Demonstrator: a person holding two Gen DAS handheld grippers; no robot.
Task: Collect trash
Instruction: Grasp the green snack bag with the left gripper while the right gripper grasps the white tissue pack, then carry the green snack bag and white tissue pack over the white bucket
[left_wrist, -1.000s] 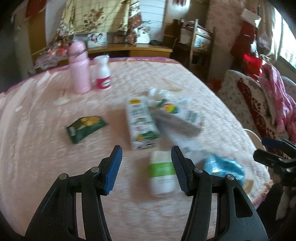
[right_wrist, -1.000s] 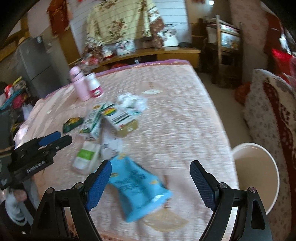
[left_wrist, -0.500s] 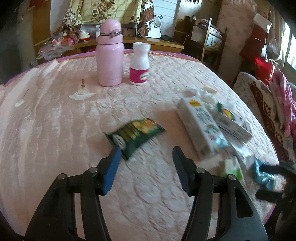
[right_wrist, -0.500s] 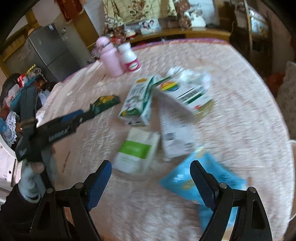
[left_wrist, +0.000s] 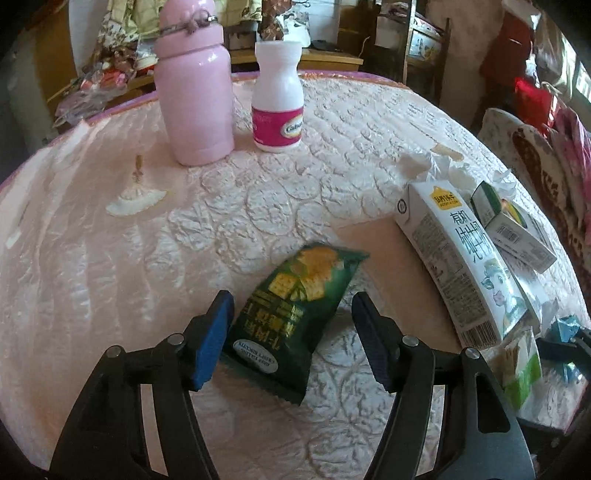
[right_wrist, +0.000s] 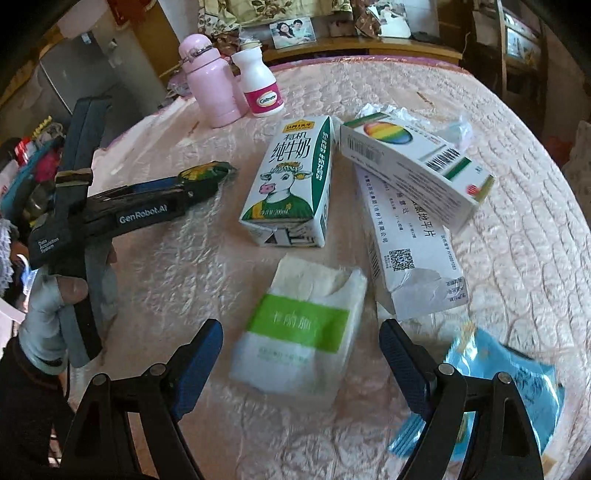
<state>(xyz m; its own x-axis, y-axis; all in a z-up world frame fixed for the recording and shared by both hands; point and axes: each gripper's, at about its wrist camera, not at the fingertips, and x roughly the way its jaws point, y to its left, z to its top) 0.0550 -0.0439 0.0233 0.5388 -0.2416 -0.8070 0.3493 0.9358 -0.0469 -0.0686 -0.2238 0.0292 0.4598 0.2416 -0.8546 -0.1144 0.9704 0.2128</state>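
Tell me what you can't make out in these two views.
- Blue packet: right wrist view, blurred and partly behind the right gripper; its print is unreadable.
- Green biscuit pack: right wrist view, mostly hidden by the left gripper.
- Tissue pack: left wrist view, partly behind the milk carton.

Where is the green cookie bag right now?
The green biscuit packet lies flat on the pink tablecloth, between the open fingers of the left gripper, with the milk carton to its right.
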